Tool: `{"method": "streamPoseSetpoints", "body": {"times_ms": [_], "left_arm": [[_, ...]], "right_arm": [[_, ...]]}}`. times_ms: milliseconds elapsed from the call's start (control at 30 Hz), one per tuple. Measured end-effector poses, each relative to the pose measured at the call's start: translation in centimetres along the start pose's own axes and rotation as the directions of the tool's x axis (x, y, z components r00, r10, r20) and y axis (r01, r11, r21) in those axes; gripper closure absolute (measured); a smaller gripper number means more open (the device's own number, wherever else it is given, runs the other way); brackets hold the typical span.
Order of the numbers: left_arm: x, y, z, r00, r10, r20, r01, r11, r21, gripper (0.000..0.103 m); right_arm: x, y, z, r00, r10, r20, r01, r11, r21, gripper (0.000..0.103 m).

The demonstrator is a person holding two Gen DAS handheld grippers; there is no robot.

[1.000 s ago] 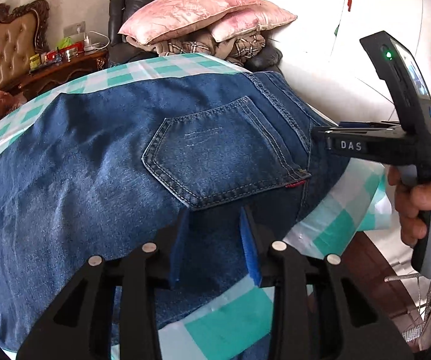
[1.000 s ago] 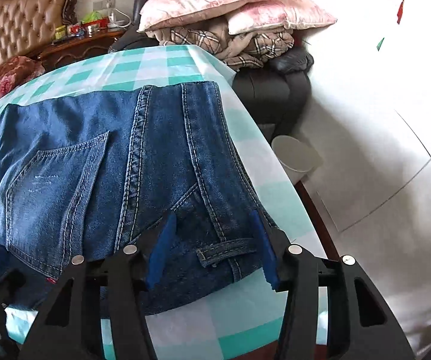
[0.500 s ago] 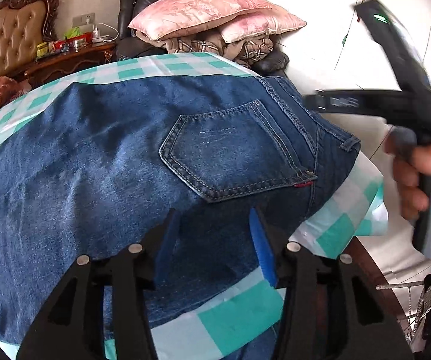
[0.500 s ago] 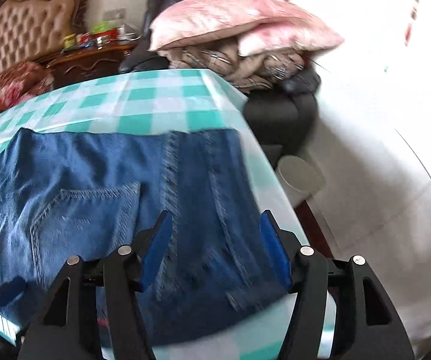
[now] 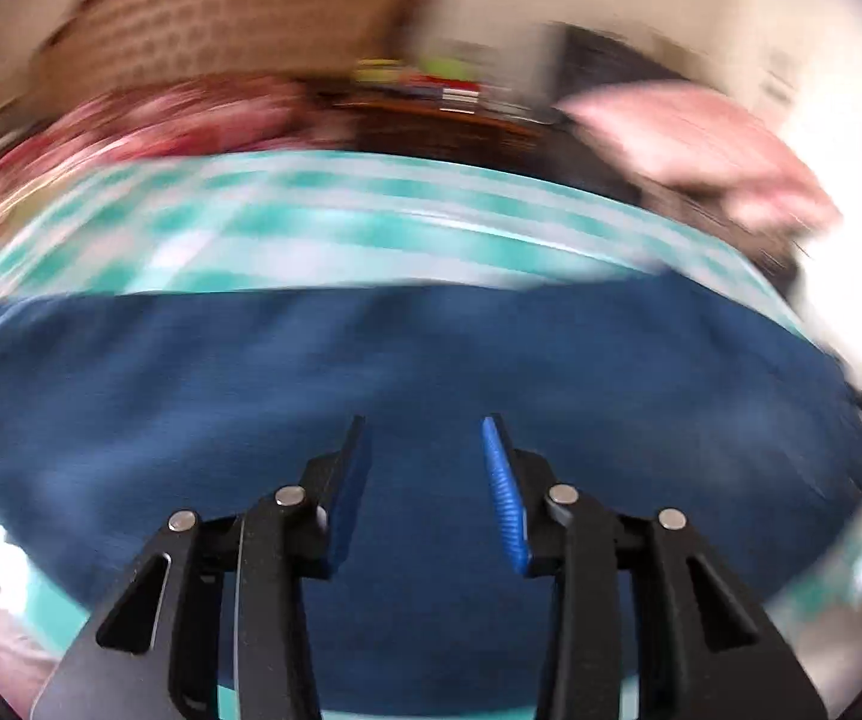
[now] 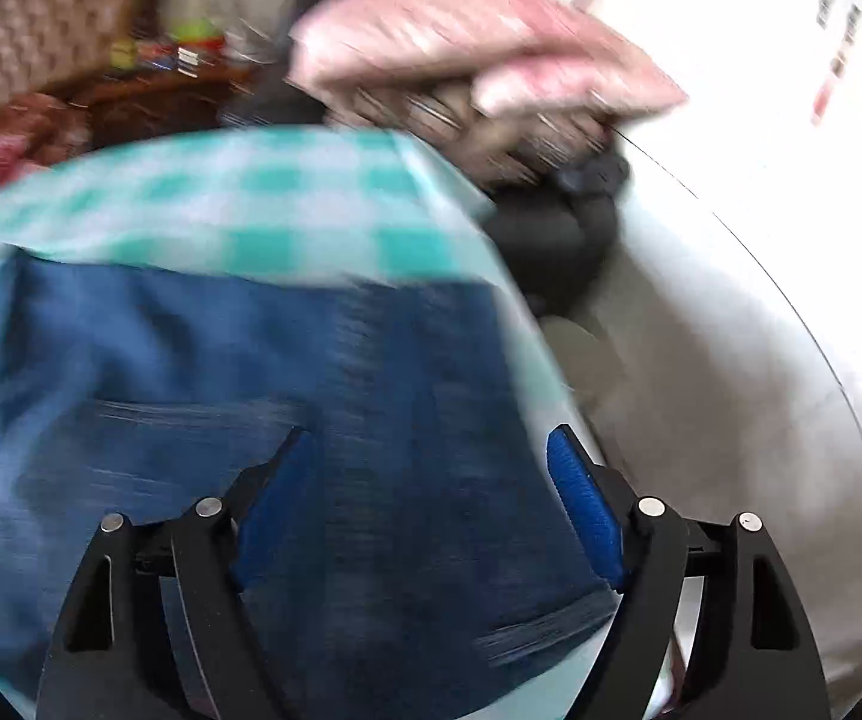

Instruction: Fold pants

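Observation:
Blue denim pants [image 5: 431, 372] lie flat on a table under a teal-and-white checked cloth [image 5: 311, 228]; both views are smeared by motion. My left gripper [image 5: 425, 438] hovers above the plain denim, its jaws closing with a clear gap and nothing between the blue pads. In the right wrist view the pants [image 6: 221, 360] show a back pocket and reach the table's right edge. My right gripper [image 6: 431, 450] hangs over the waist end, its jaws opening wide, with no cloth pinched between the pads.
Pink pillows [image 6: 467, 54] are piled on a dark chair [image 6: 557, 228] beyond the table's far right corner. A tufted headboard [image 5: 221, 30] and a cluttered wooden side table [image 5: 431, 102] stand behind. White floor [image 6: 731, 330] drops away to the right.
The left view has swung left along the pants, losing the pocket and the right gripper. The right gripper's jaws have spread wider and let go of the waistband.

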State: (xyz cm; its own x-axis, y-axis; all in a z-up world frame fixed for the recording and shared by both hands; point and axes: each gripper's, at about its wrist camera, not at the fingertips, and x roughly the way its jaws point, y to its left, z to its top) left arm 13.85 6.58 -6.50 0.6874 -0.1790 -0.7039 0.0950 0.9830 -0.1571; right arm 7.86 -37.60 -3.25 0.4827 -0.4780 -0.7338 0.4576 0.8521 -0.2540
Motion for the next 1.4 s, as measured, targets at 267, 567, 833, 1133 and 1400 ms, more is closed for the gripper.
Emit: {"method": "streamPoseSetpoints", "body": {"times_ms": [267, 567, 833, 1133, 1400], "left_arm": [[5.1, 18.7, 4.9, 0.972, 0.211, -0.104, -0.22, 0.972, -0.083, 0.069], [0.8, 29.2, 7.2, 0.947, 0.32, -0.017, -0.318, 0.935, -0.156, 0.072], [2.0, 29.9, 4.4, 0.956, 0.291, -0.045, -0.288, 0.955, 0.064, 0.069], [1.8, 28.6, 4.0, 0.971, 0.237, -0.037, -0.23, 0.964, 0.13, 0.056], [0.0, 30.6, 5.7, 0.962, 0.274, -0.012, -0.274, 0.962, -0.02, 0.062]], "right_arm": [[-8.6, 18.3, 0.8, 0.92, 0.39, 0.034, -0.359, 0.875, -0.324, 0.027], [-13.3, 34.5, -2.6, 0.811, 0.58, -0.075, -0.535, 0.683, -0.497, 0.027], [-10.6, 40.1, -3.0, 0.754, 0.622, -0.213, -0.653, 0.674, -0.344, 0.026], [-9.4, 40.9, -4.4, 0.789, 0.57, -0.229, -0.613, 0.706, -0.355, 0.015], [-9.9, 41.2, -5.4, 0.828, 0.522, -0.205, -0.557, 0.724, -0.406, 0.012]]}}
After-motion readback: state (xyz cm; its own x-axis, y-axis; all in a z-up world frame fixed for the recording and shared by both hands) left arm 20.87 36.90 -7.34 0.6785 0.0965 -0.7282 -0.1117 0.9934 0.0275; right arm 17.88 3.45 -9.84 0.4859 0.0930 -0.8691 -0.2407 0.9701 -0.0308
